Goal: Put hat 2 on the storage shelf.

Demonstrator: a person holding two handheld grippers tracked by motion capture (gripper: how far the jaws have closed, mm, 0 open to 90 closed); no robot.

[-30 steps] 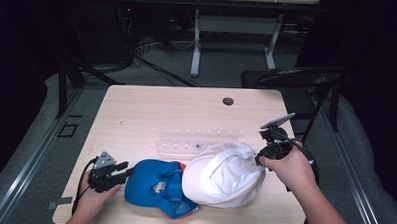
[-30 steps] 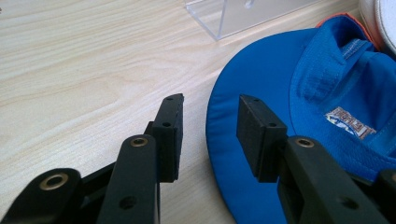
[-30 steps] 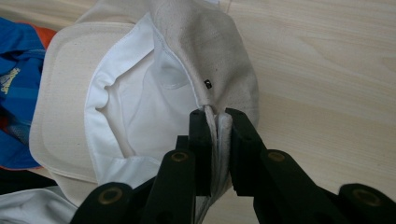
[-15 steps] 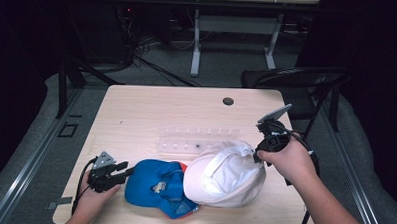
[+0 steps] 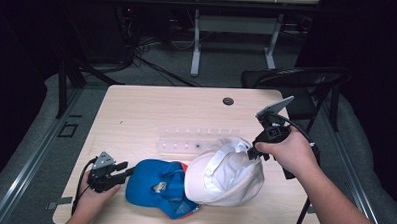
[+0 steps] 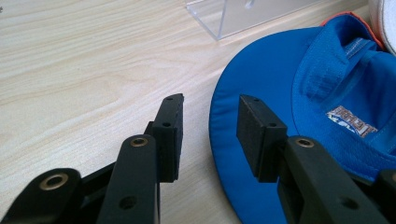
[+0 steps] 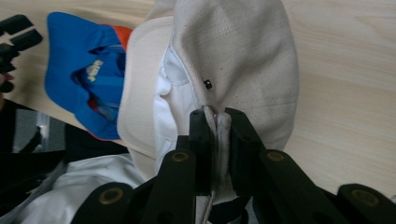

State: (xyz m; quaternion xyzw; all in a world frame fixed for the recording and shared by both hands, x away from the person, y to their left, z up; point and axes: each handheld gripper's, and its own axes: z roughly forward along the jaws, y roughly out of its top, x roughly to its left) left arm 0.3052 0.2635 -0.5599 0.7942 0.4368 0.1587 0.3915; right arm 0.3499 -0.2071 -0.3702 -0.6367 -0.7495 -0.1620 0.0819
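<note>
Near edge, lower left of the high view: left gripper (image 5: 126, 172) in the person's left hand (image 5: 94, 191), resting low on the light wood-grain table (image 5: 151, 110). Jaws apart, nothing between them. In the left gripper view the right-hand pad overlaps the brim of the bright blue fabric cap (image 6: 327, 107); the left-hand pad is over bare wood. Can't tell whether the pad touches the brim or sits just above it.

Blue cap (image 5: 159, 185) lies upside down at lower centre of the high view, inside facing up, with a small printed label (image 6: 351, 121) on the lining and an orange edge at its far side.

Just right of it, overlapping it: the off-white fabric cap (image 5: 229, 173), also open side up, white lining showing. Its right rear is pulled up off the table. Right gripper (image 5: 250, 153), in the right hand (image 5: 290, 152) at centre right of the high view, is clamped on a fold of that cap's cloth. The right gripper view shows the fold (image 7: 215, 123) pinched between both pads, with a small dark eyelet (image 7: 208, 84) just above the pinch.

Behind the caps, mid-frame: a clear plastic rack (image 5: 200, 141) lying along the table, touching or just behind the white cap's far edge.

Further back, upper centre of the tabletop: a small dark round disc (image 5: 228, 101). Beyond the table's right corner, a black folding chair (image 5: 297, 80); beyond that, cables (image 5: 153, 60) on the floor.
</note>
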